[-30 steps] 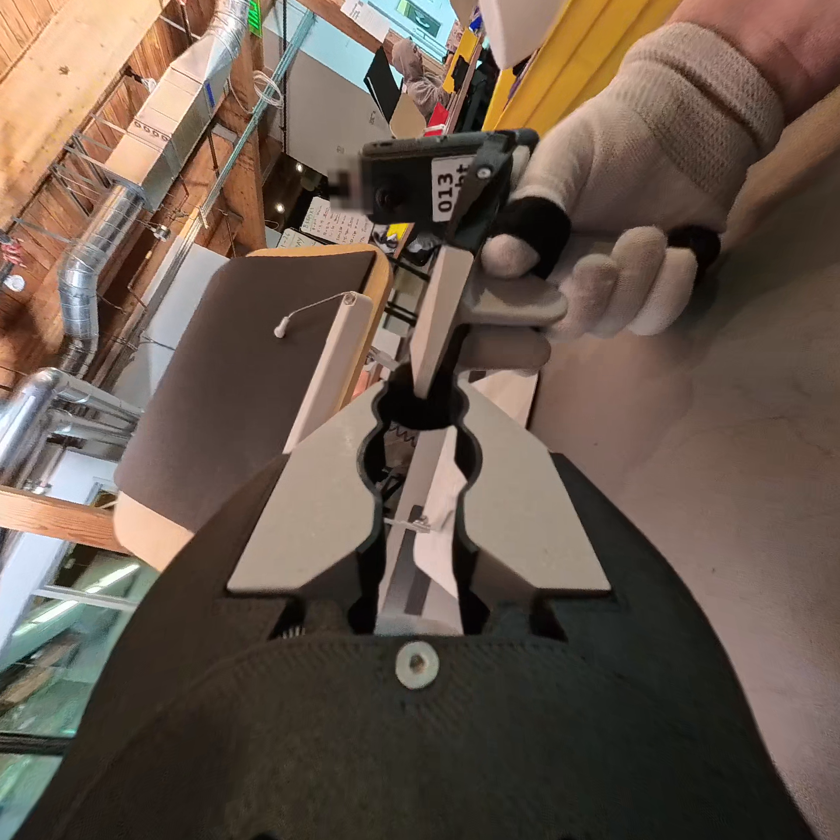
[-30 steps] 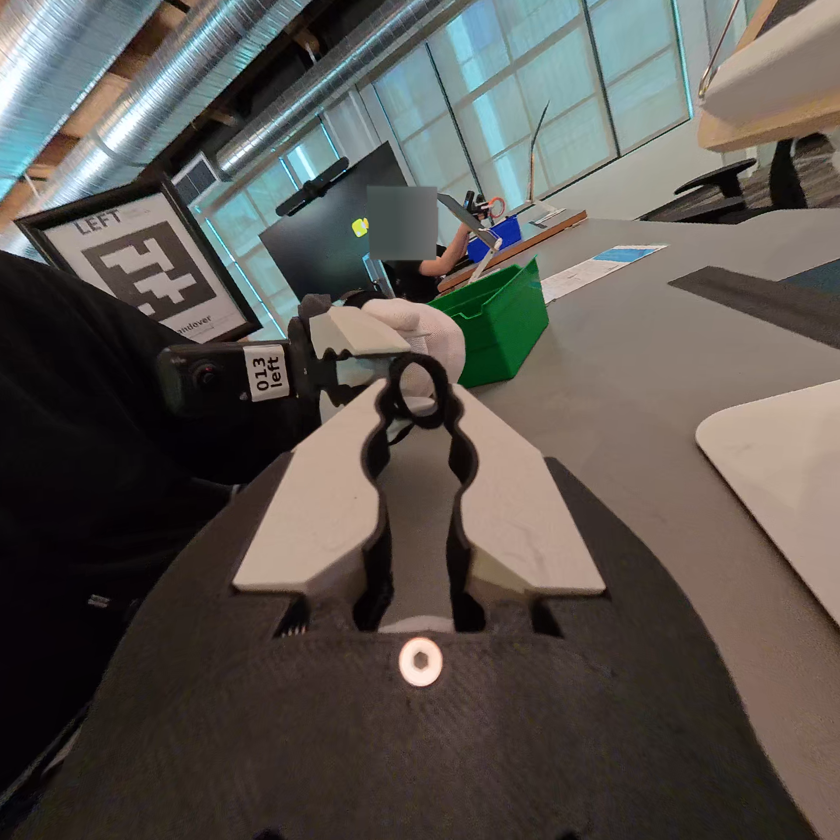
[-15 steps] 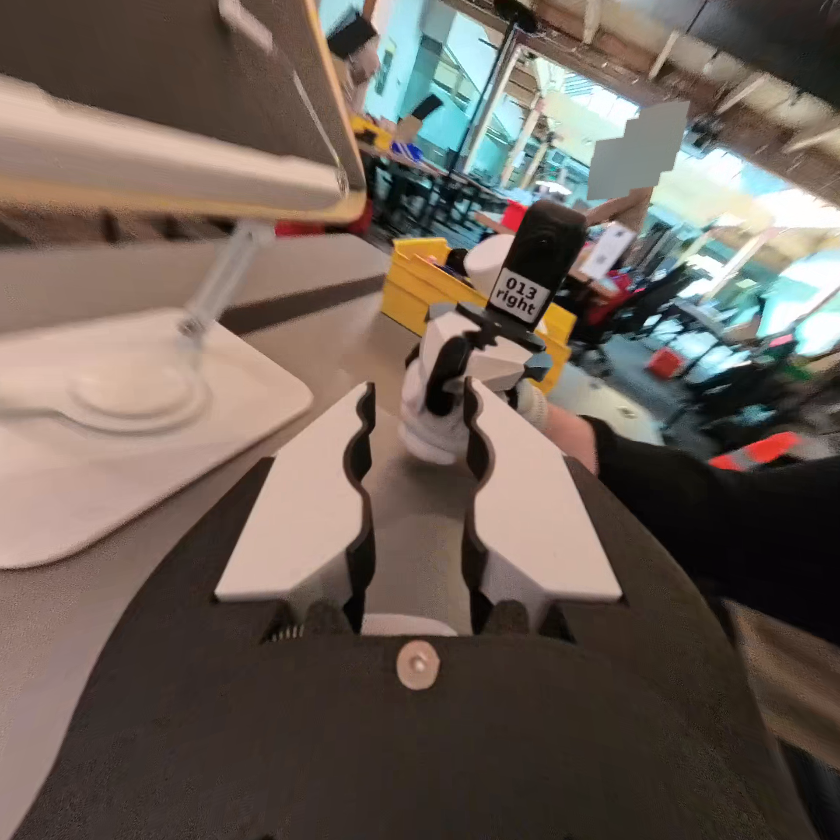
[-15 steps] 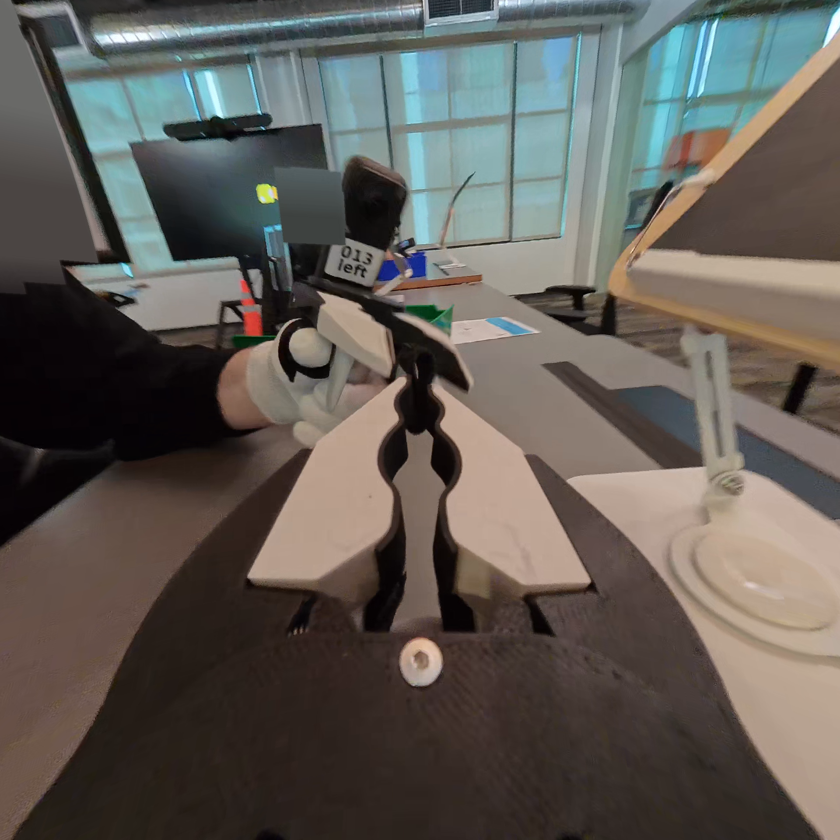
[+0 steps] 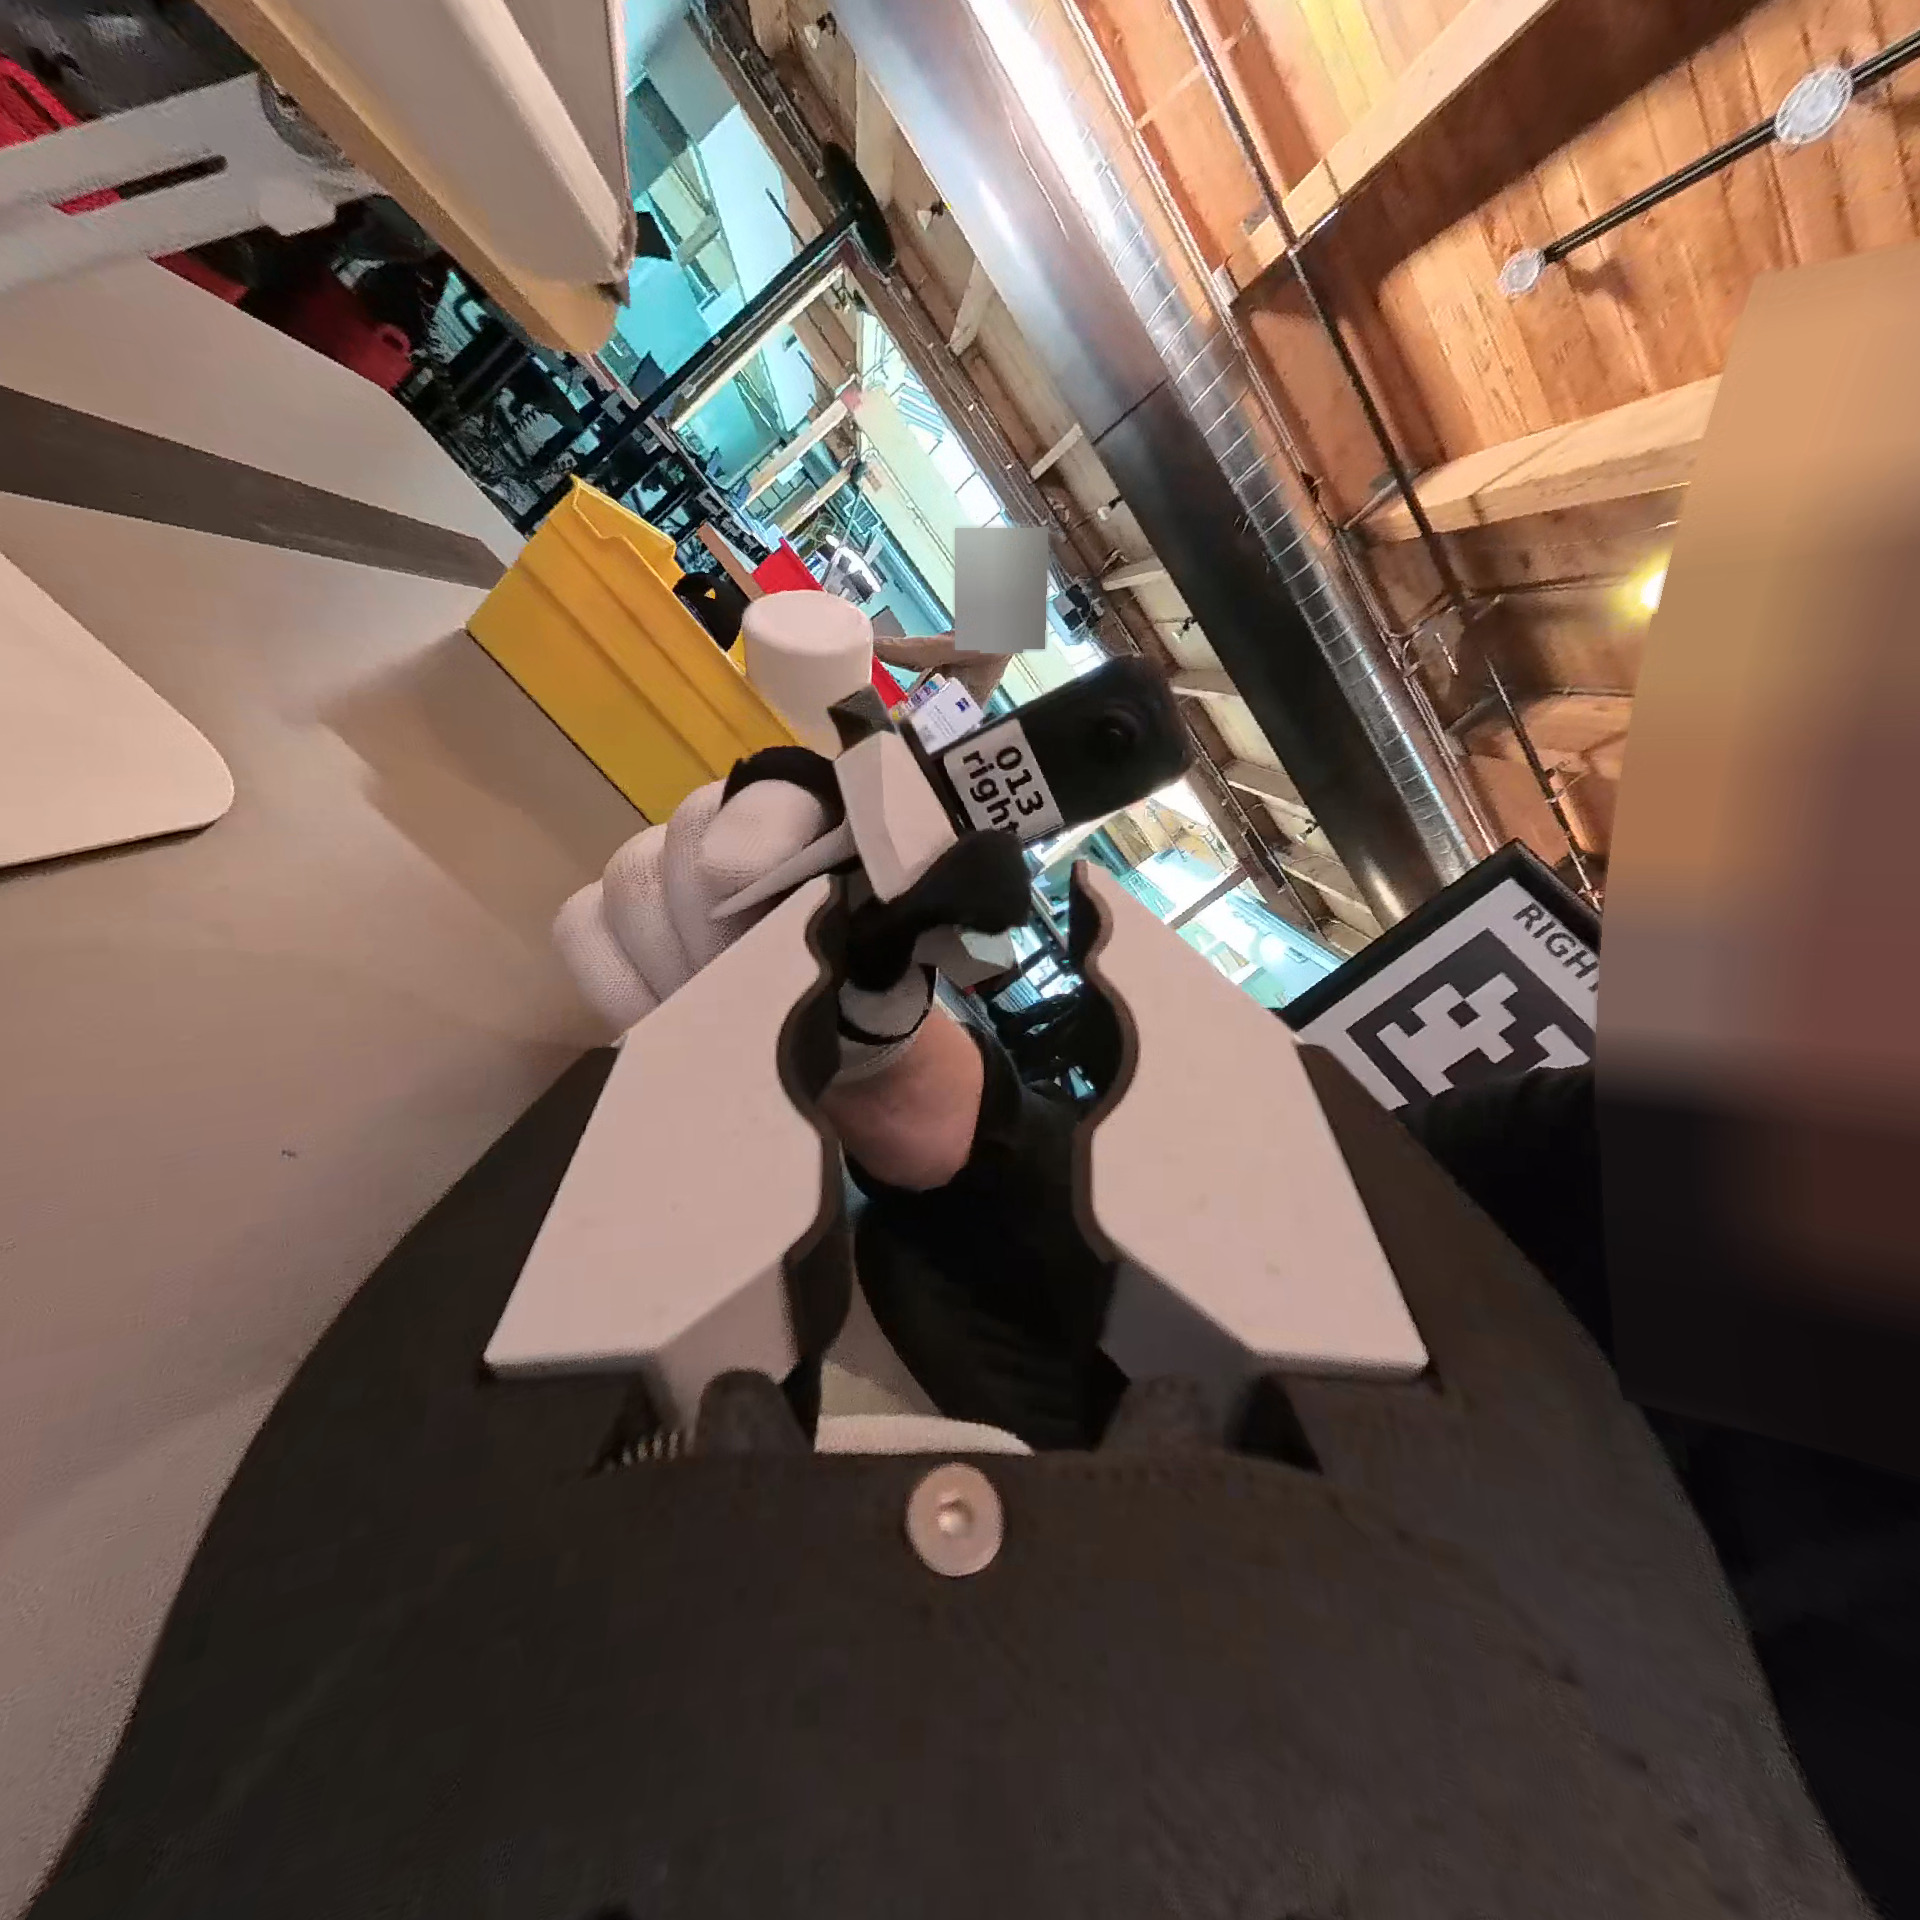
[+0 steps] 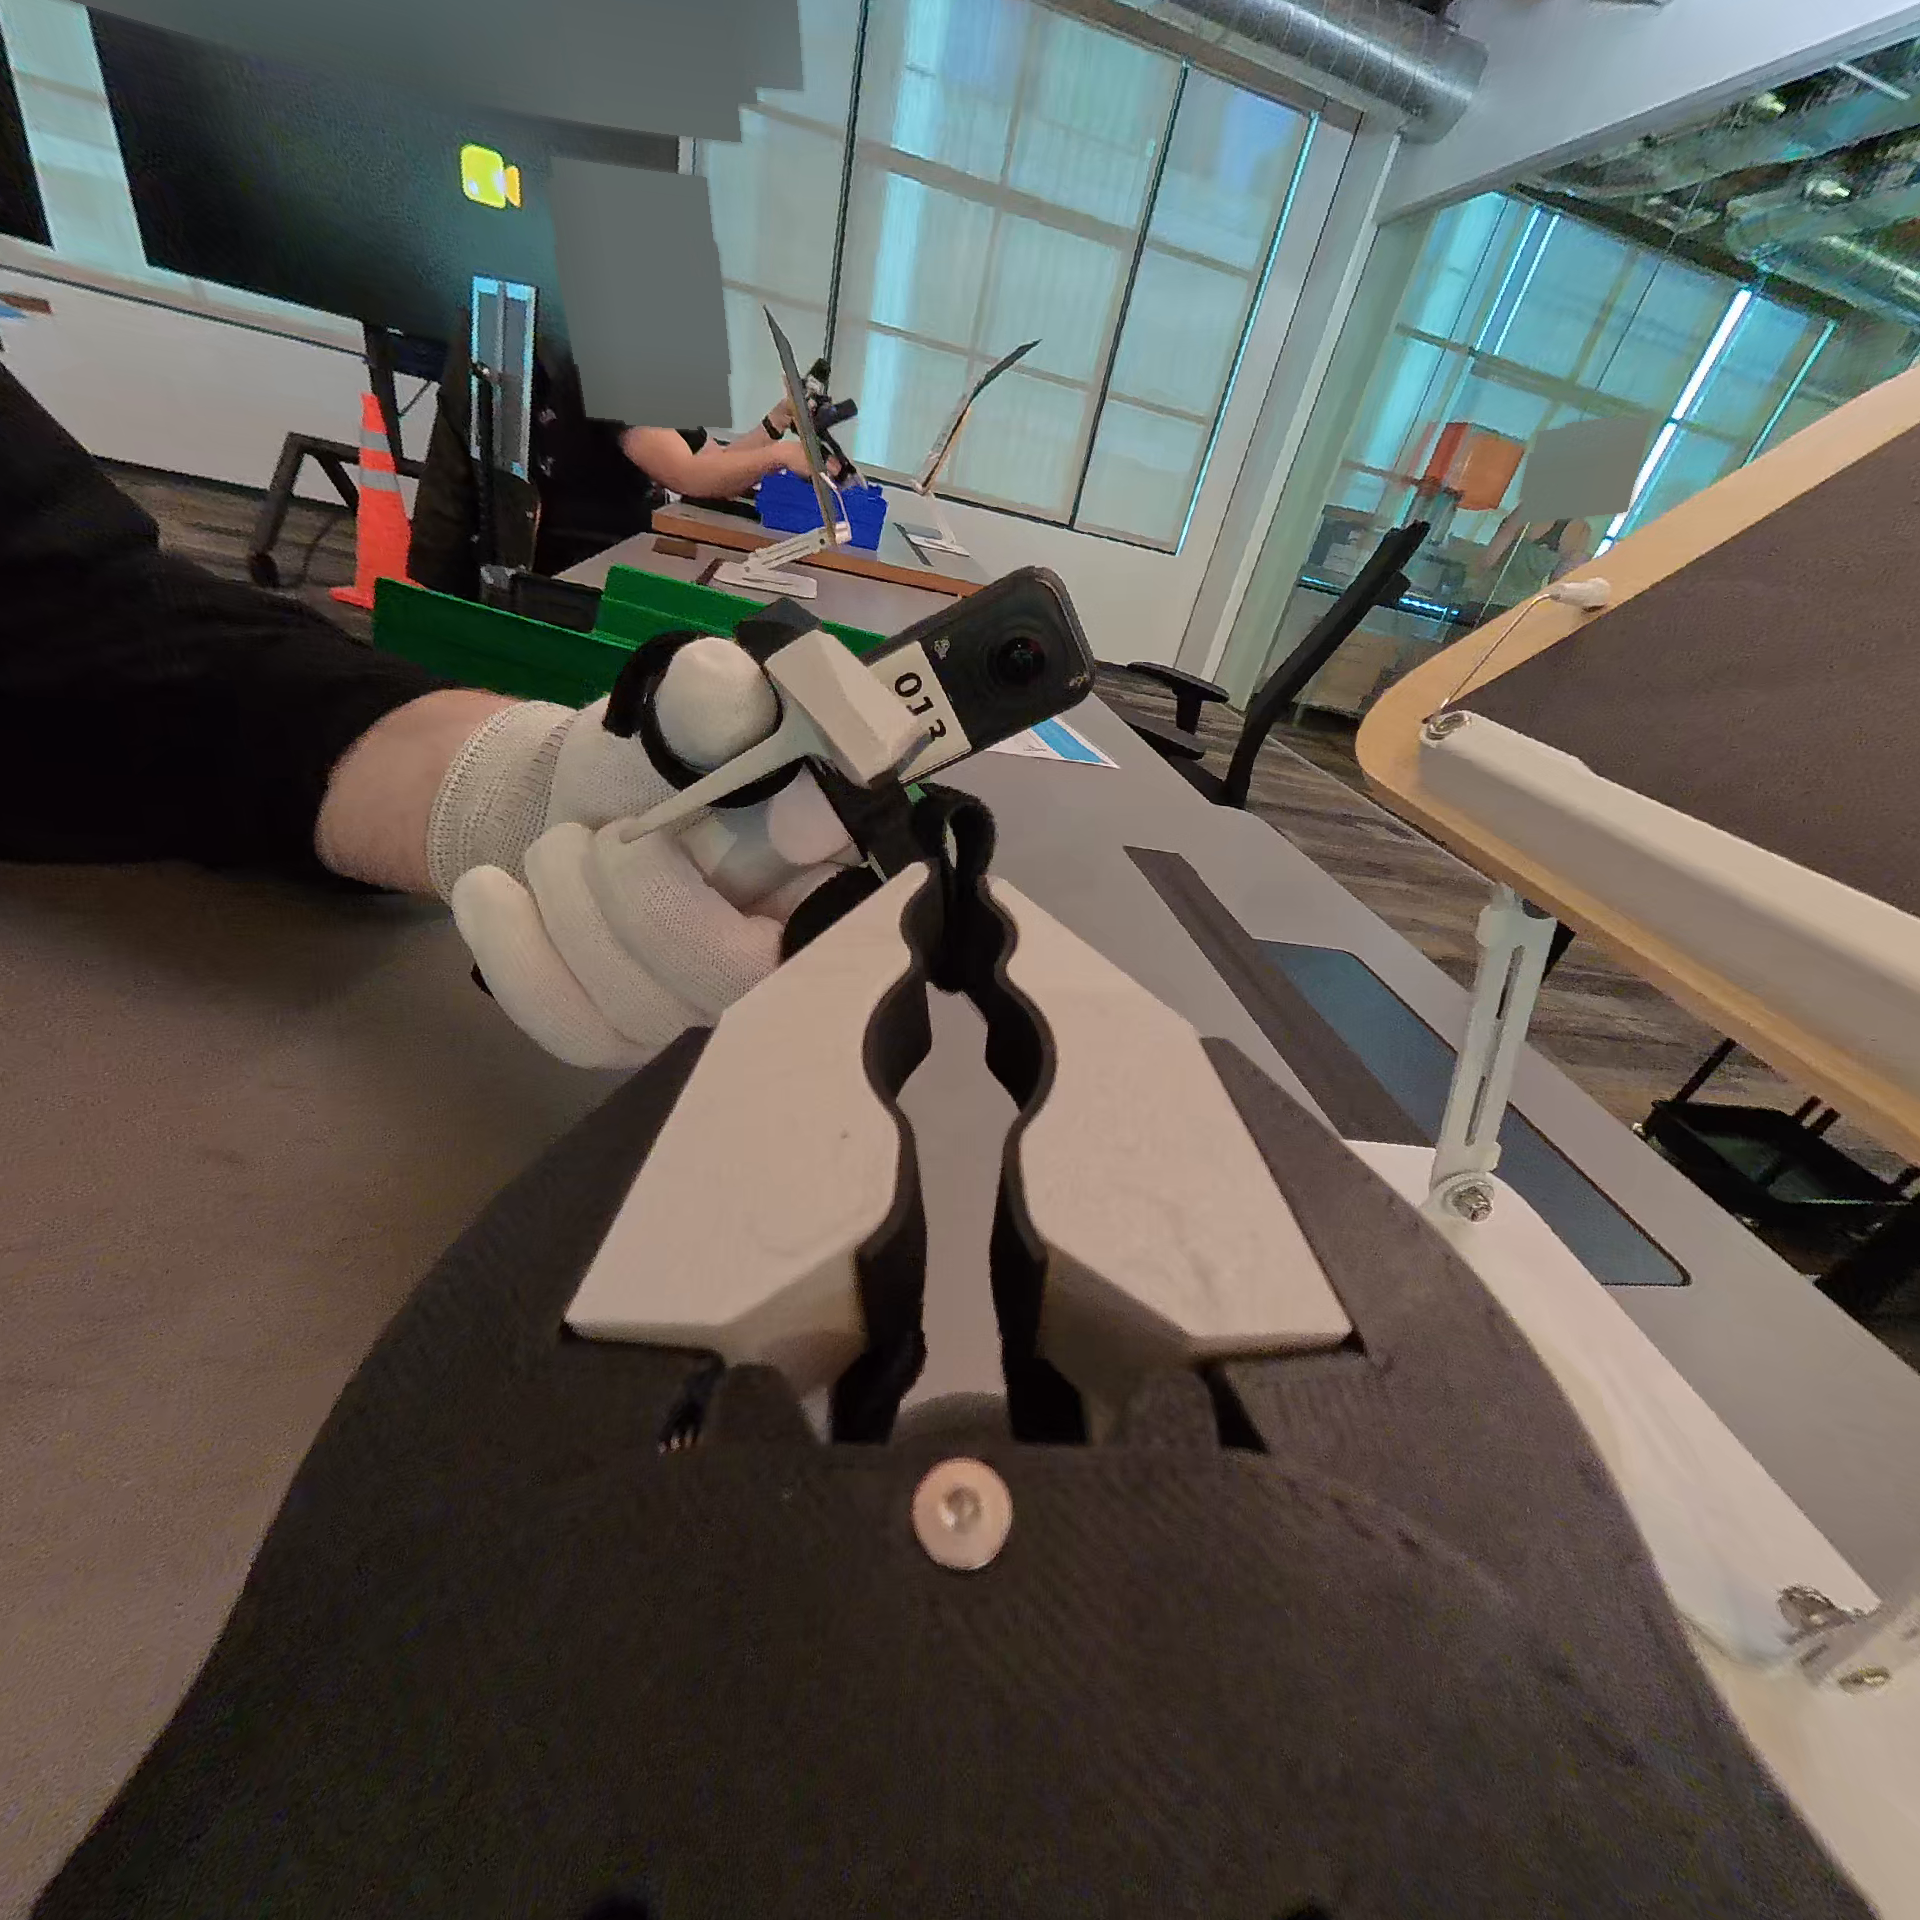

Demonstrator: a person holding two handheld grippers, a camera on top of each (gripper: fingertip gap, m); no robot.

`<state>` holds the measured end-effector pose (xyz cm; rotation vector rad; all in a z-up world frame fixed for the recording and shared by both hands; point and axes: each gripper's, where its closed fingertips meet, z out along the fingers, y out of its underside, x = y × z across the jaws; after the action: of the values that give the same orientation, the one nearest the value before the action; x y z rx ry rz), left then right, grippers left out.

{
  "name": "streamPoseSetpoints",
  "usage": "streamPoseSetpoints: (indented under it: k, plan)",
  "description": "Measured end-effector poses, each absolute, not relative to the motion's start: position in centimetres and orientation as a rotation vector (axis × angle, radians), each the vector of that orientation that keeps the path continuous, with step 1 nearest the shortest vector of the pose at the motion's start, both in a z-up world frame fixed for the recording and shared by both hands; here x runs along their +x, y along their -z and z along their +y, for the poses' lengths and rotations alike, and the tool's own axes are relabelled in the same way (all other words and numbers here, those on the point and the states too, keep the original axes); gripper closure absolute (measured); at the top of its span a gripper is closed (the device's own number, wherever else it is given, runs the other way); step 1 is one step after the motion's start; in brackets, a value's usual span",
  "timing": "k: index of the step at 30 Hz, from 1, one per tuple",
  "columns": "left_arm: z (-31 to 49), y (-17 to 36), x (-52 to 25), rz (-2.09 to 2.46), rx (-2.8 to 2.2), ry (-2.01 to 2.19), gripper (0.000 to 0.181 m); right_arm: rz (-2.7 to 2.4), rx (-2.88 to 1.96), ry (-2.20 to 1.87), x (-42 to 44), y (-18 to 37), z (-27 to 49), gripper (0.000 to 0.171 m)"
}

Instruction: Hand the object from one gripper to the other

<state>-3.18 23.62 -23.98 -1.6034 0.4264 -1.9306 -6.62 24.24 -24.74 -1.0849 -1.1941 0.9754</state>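
Observation:
The object is a small black ring. My right gripper is shut on it, and the ring's loop sticks out past the fingertips. My left gripper is open and empty, with its jaws wide apart. In the left wrist view the right gripper's body, held by a white-gloved hand, sits just beyond my left fingertips, with a black piece at its tip. In the right wrist view the left gripper's body, in a gloved hand, is close behind the ring.
Both grippers are above a grey table. A white lamp base and its arm stand at the right. A green bin and a yellow bin sit farther back. A person works at a far table. Both grippers' tips are close together, under 4 cm apart.
One second ago my left gripper was shut on the ring with the right one meeting it. The left has since opened and let go. The right holds the ring. Both views have swung round.

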Motion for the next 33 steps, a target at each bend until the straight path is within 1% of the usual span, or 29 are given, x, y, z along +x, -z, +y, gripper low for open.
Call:
streamPoseSetpoints:
  k: [6, 13, 15, 22, 27, 33]
  plan:
    - [24.4, 23.4, -4.1, 0.361, -1.548, 1.962, 0.139, -1.202, -1.066, -1.019, -6.6, 24.6, 23.7, 0.171]
    - [24.0, 23.9, -3.7, 0.346, -1.555, 2.03, 0.143, -1.229, -1.053, -1.023, -6.8, 24.7, 23.2, 0.171]
    - [23.9, 24.0, -3.7, 0.363, -1.555, 2.026, 0.152, -1.233, -1.065, -1.005, -6.8, 25.0, 23.5, 0.171]
    - [24.2, 24.4, -3.9, 0.378, -1.57, 1.985, 0.153, -1.228, -1.082, -0.98, -6.9, 25.4, 23.9, 0.17]
    - [26.4, 25.3, -4.9, 0.375, -1.63, 1.655, 0.145, -1.221, -1.131, -0.838, -6.7, 26.1, 25.5, 0.17]
    - [28.1, 26.2, -5.8, 0.409, -1.668, 1.256, 0.145, -1.266, -1.179, -0.449, -7.0, 27.7, 27.8, 0.17]
